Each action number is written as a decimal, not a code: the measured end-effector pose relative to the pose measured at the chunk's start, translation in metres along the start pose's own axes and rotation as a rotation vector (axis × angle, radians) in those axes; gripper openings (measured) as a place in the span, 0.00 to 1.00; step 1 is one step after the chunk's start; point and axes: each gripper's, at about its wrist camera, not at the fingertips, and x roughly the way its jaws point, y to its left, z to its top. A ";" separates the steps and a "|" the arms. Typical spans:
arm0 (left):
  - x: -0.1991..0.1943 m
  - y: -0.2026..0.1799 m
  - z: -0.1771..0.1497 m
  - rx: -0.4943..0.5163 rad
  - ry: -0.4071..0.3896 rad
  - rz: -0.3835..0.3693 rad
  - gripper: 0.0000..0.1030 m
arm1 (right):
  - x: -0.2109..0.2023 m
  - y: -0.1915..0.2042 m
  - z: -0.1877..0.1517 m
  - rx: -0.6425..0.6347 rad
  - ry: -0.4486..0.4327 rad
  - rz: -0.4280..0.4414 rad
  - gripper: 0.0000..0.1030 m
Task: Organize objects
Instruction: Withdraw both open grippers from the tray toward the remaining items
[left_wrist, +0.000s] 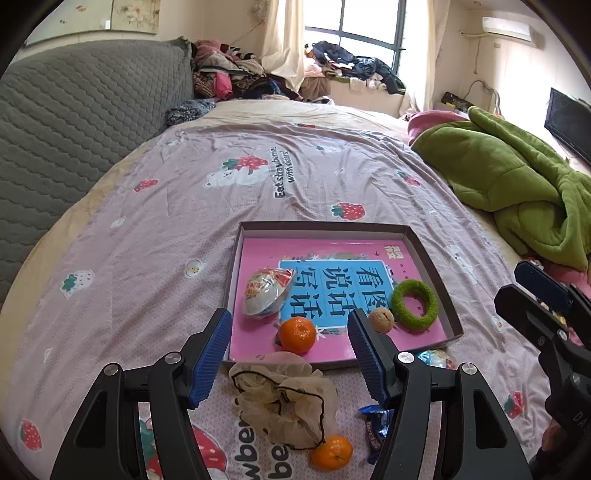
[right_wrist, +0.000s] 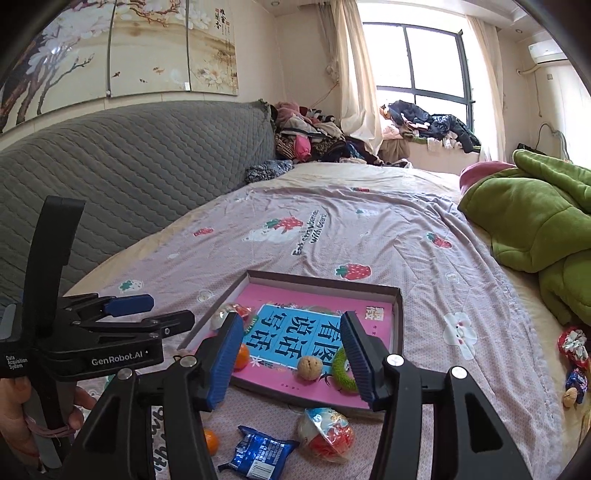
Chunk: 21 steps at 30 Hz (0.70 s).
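Observation:
A shallow cardboard tray (left_wrist: 321, 226) on the bed holds a pink book, a wrapped toy egg (left_wrist: 267, 293), an orange (left_wrist: 297, 334), a walnut (left_wrist: 382, 320) and a green ring (left_wrist: 414, 302). My left gripper (left_wrist: 288, 321) hovers open over the tray's near edge, with nothing between its pads. In front of the tray lie a beige mesh scrunchie (left_wrist: 284, 402), a second orange (left_wrist: 330, 452), a blue packet (right_wrist: 258, 454) and another wrapped egg (right_wrist: 325, 434). My right gripper (right_wrist: 291, 325) also stands open and empty, above the walnut (right_wrist: 309, 367) and ring (right_wrist: 341, 373).
A green blanket (left_wrist: 517, 184) is bunched at the right of the bed. The grey quilted headboard (right_wrist: 129, 177) runs along the left. Small wrapped sweets (right_wrist: 574, 343) lie at the right edge. A hand (right_wrist: 14, 406) holds the left gripper (right_wrist: 173, 310). Clothes pile up by the window.

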 end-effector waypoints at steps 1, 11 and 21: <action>-0.003 0.000 -0.001 0.001 -0.005 0.000 0.65 | -0.003 0.000 0.000 0.002 -0.003 0.000 0.53; -0.020 -0.003 -0.013 0.008 -0.004 -0.014 0.65 | -0.017 0.000 -0.004 0.012 -0.005 0.010 0.53; -0.040 -0.005 -0.023 0.003 -0.025 -0.040 0.65 | -0.031 0.003 -0.009 0.026 -0.021 0.024 0.58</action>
